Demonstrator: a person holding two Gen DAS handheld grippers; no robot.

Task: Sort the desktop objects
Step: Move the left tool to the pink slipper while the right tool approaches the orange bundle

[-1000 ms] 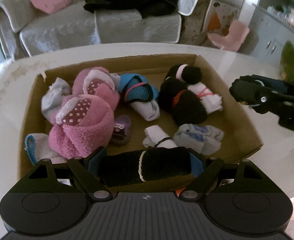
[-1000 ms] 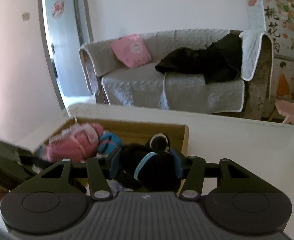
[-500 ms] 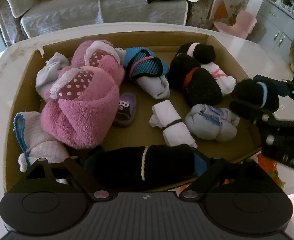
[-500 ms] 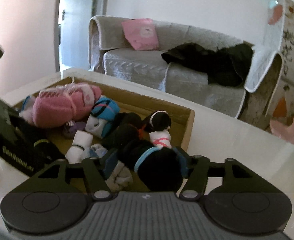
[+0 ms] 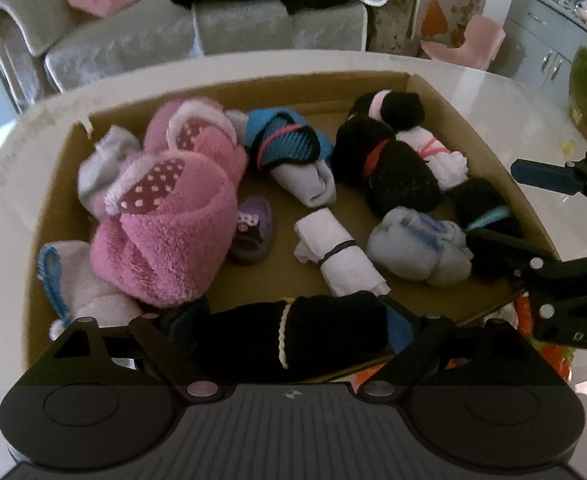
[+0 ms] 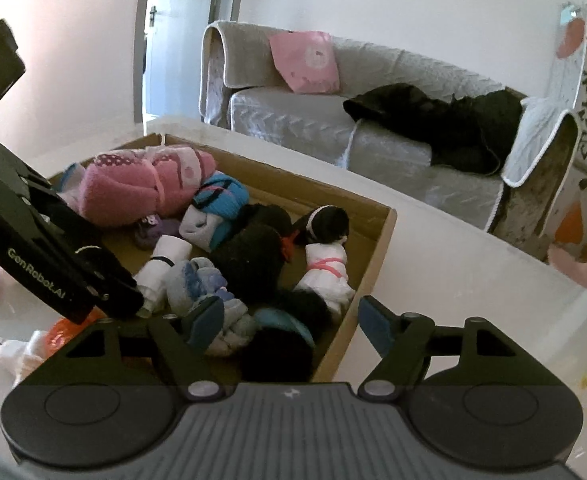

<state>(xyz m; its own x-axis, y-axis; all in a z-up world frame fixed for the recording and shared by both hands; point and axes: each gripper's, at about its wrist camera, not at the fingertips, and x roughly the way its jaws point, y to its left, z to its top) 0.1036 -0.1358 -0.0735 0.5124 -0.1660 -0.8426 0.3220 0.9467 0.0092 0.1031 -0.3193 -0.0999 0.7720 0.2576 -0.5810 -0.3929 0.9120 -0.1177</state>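
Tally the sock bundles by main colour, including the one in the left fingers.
black bundles: 4
pink fluffy bundles: 2
white bundles: 3
grey bundles: 2
blue-and-grey bundle: 1
purple bundle: 1
Total: 13

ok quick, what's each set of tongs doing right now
left tongs: closed on the black sock roll with the yellow band.
right tongs: opening, gripping nothing; the black roll with the blue band lies in the box.

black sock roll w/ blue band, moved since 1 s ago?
Yes. The black sock roll with the blue band has gone from the right gripper, outside the cardboard box, down into its right corner. Its jaws are opening, clear of it.
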